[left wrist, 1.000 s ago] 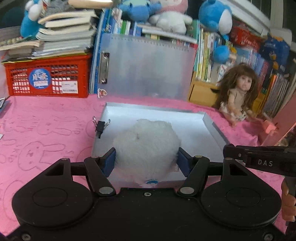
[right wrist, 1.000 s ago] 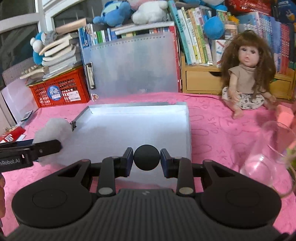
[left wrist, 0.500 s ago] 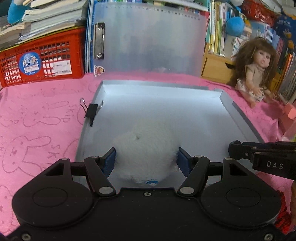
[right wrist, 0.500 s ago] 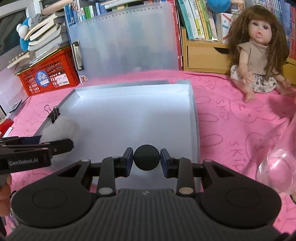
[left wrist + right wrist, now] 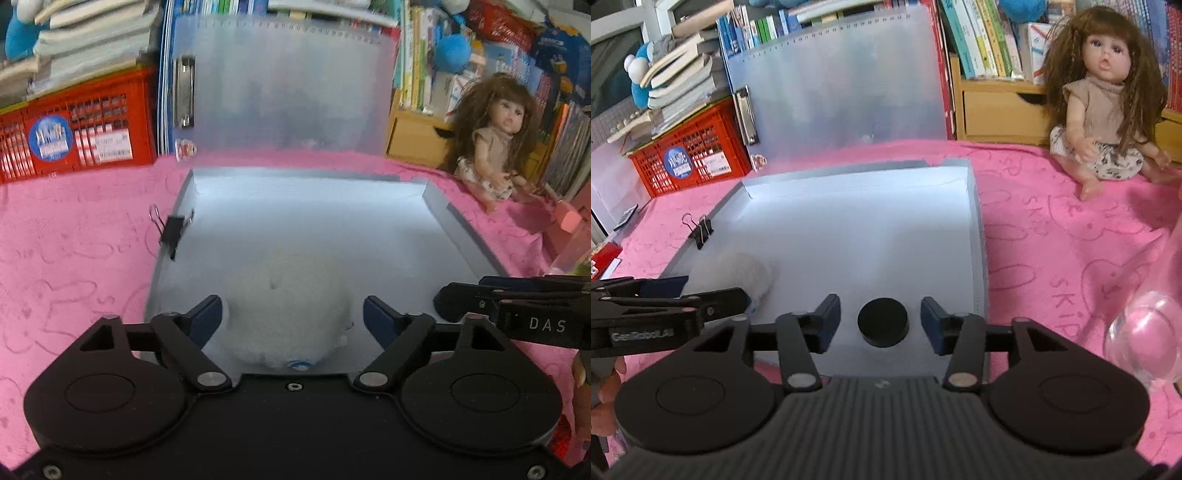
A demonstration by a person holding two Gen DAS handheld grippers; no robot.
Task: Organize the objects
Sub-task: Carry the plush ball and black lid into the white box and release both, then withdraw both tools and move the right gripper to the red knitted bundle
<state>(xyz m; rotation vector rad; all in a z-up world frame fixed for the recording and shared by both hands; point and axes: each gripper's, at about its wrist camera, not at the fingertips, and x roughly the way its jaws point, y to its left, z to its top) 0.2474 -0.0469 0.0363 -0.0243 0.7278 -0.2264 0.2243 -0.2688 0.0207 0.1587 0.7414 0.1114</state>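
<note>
A: Both grippers let go since half a second ago. The left gripper (image 5: 291,314) gapes around the white plush ball (image 5: 286,314), resting near the gray tray (image 5: 458,236)'s front-left.

B: The right gripper (image 5: 881,319) is spread too, with the black puck (image 5: 882,326) sitting dead centre between its fingers on the tray floor.

Left wrist cam: low and close over the near-left part of the grey tray (image 5: 461,236), facing the bookshelf wall. Right wrist cam: same heading, over the tray's near-right part. Both share the tray, binder clip (image 5: 173,233), doll (image 5: 1102,107) and red crate (image 5: 690,158).
</note>
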